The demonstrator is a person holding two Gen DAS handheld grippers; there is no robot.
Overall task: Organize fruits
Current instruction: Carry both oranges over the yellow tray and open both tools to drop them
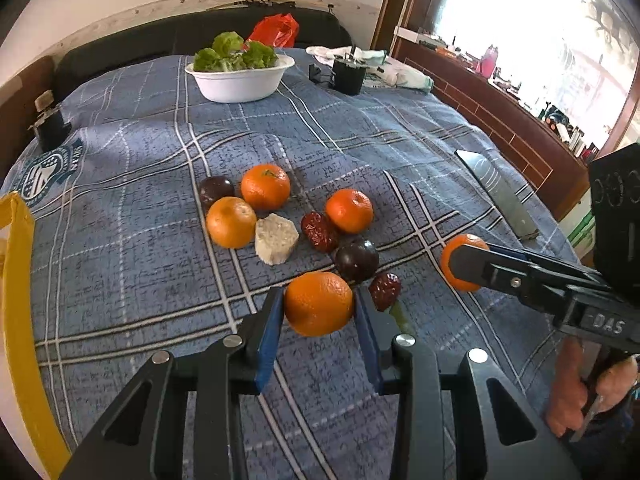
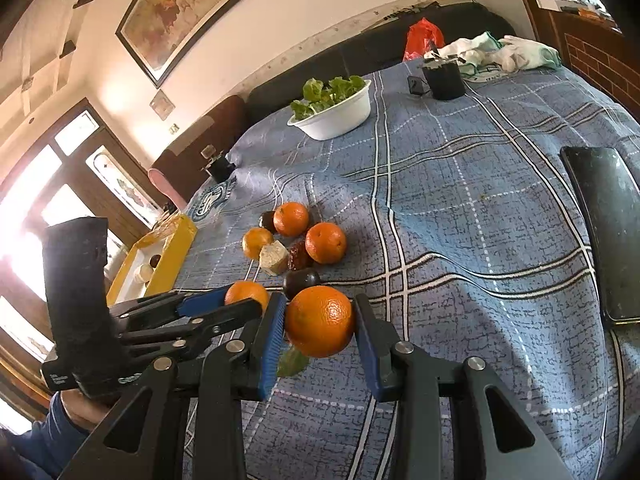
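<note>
Left gripper (image 1: 319, 309) clamps an orange (image 1: 319, 303), pads pressed on both sides, held just above the blue plaid bedspread (image 1: 360, 136) near its front edge. Right gripper (image 2: 320, 322) likewise grips a second orange (image 2: 320, 321). Remaining pile mid-bedspread: three oranges, two dark plums, red dates, a pale chunk (image 1: 276, 238). Yellow tray (image 2: 172, 252) at left edge; white bowl (image 1: 240, 80) of greens toward far edge.

We see two oranges (image 1: 319, 303) (image 2: 320, 321) lifted off the blue plaid cover, three more oranges (image 1: 265, 186), dark plums (image 1: 357, 260), wrinkled red dates (image 1: 319, 231) clustered beyond, a yellow tray (image 2: 170, 254) far left.
</note>
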